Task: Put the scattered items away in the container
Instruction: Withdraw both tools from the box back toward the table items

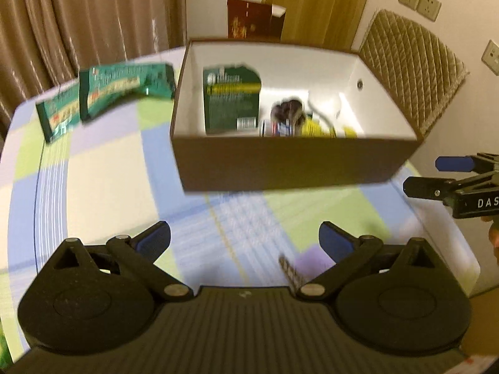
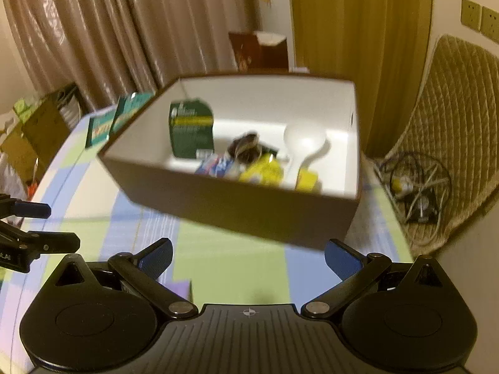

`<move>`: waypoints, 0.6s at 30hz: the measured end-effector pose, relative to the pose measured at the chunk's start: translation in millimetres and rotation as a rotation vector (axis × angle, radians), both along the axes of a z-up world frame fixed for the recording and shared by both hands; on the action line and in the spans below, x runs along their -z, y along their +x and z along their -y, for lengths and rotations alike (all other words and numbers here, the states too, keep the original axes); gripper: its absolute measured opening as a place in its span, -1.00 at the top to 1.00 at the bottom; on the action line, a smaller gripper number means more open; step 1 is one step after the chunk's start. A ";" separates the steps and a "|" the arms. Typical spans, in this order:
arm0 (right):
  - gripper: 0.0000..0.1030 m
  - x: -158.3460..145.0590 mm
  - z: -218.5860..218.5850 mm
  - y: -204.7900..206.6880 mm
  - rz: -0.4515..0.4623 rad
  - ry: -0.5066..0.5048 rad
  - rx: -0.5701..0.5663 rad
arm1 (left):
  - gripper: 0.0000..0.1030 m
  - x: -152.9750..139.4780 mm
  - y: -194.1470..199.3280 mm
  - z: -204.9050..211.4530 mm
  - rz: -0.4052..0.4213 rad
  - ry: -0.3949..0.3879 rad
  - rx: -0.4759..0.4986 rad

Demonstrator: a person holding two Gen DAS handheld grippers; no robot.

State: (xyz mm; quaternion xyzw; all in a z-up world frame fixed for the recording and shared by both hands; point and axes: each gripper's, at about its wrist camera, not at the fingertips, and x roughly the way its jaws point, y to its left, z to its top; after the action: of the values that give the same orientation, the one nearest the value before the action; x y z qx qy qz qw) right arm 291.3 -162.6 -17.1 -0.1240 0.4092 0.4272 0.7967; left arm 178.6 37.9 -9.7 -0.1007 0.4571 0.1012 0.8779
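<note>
A brown cardboard box (image 1: 293, 165) with a white inside stands on the checked tablecloth; it also shows in the right wrist view (image 2: 249, 215). Inside are a green carton (image 1: 232, 103), a white spoon (image 2: 304, 149), yellow packets (image 2: 265, 171) and a dark item (image 2: 246, 146). Two green packets (image 1: 124, 88) lie on the table left of the box. My left gripper (image 1: 244, 240) is open and empty in front of the box. My right gripper (image 2: 248, 257) is open and empty, also in front of the box.
The right gripper's fingers (image 1: 452, 174) enter the left wrist view at the right edge. A quilted chair back (image 1: 411, 68) stands behind the box. Curtains hang at the back left. Cables (image 2: 414, 184) lie on the chair. Cardboard boxes (image 2: 34, 137) stand off the table's left.
</note>
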 end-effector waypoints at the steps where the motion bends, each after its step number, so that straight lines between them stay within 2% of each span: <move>1: -0.96 3.1 2.2 -4.5 -0.006 -0.008 -0.003 | -0.93 3.9 -6.6 1.5 -0.009 -0.013 0.000; 4: -0.96 12.9 8.5 -19.5 -0.025 -0.030 -0.012 | -0.92 14.3 -24.1 9.4 -0.024 -0.025 0.017; 13: -0.96 43.9 28.1 -55.1 -0.083 -0.107 -0.047 | -0.75 44.0 -60.9 47.7 -0.069 0.049 0.161; 18: -0.96 56.8 31.9 -69.9 -0.115 -0.134 -0.067 | -0.55 58.8 -67.0 56.2 -0.098 0.042 0.195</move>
State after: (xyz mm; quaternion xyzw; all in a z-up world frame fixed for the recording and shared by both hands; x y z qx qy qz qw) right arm 221.4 -194.4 -73.9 -0.1661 0.4776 0.4315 0.7471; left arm 111.6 -18.4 -68.5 -0.0322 0.5049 0.0298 0.8620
